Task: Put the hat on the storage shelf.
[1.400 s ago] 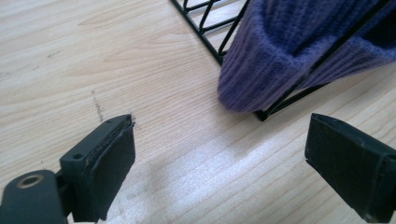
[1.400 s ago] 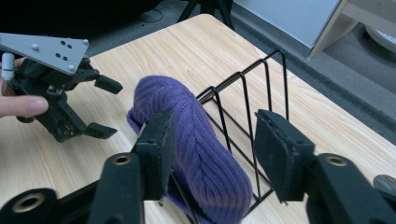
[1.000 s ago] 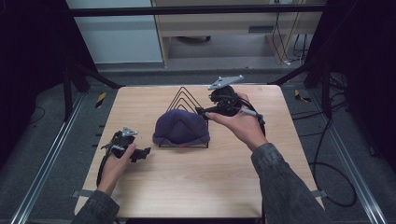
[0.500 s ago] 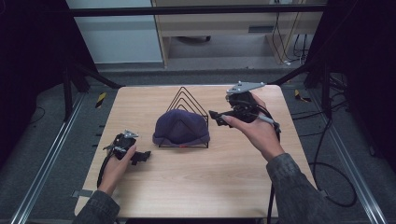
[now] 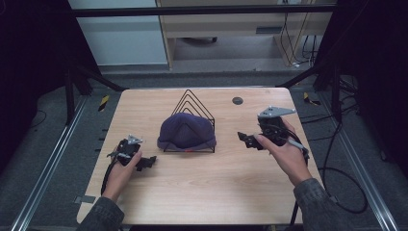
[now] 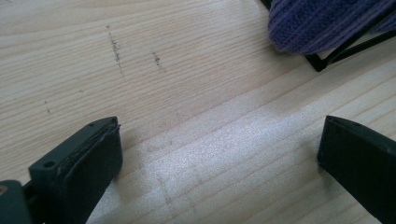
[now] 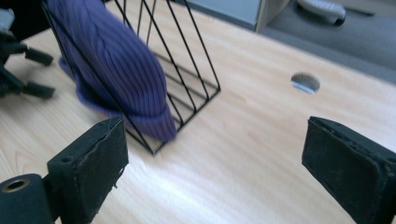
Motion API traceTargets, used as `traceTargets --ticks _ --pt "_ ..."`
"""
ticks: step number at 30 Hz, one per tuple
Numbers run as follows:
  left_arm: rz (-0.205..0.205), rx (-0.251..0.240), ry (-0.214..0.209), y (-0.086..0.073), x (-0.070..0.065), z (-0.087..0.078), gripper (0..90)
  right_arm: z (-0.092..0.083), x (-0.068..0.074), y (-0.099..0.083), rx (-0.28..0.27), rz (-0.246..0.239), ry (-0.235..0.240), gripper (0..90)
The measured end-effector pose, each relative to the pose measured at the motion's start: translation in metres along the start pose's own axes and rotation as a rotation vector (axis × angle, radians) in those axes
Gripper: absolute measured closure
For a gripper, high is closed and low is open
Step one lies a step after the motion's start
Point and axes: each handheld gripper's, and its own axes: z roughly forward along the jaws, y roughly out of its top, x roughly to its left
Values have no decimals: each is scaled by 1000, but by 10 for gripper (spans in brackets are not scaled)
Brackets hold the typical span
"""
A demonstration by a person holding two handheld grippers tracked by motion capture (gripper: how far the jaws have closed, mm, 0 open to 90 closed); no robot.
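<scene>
**Risk note: knit beanie on wire rack, both grippers clear**

Nearest the person, the left gripper [image 5: 150, 161] lies low on the wooden table [image 5: 202, 192], jaws spread wide with bare wood between them in its own view; holds nothing. The right gripper [image 5: 243, 138] sits raised off the surface on the other side, jaws likewise spread and empty, aimed toward the rack.

Mid-table: purple knit beanie [image 5: 186, 133] draped over the front of the black wire rack [image 5: 196, 100], its brim hanging down to the rack's base at the table. Beyond, a round cable hole [image 5: 237, 100] in the tabletop.

Risks, as judged:
- The knit is soft and stretchy; a pinch on the brim alone may slip or just stretch the fabric.
- The rack looks light. Pulling the beanie sideways could drag or tip the rack, since the fabric wraps its wire peaks.
- A jaw closing near the brim in the right gripper view [image 7: 149, 116] could catch a wire together with the fabric.
- The left gripper is near the rack's corner [image 6: 317, 63]; steadying it there may nudge it instead.
</scene>
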Motion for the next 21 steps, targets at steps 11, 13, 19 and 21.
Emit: traceTargets --ticks 11,13,19,21 --pt "-7 -30 3 -3 -1 0 0 18 -15 -57 104 68 -28 131" --pt "-6 -31 3 -3 -1 0 0 26 -19 -72 130 87 -31 132" --pt "-9 -37 4 -4 -1 0 0 37 -23 -88 161 117 -31 132" --pt "-12 -42 5 -4 -1 1 0 42 -25 -94 170 123 -33 127"
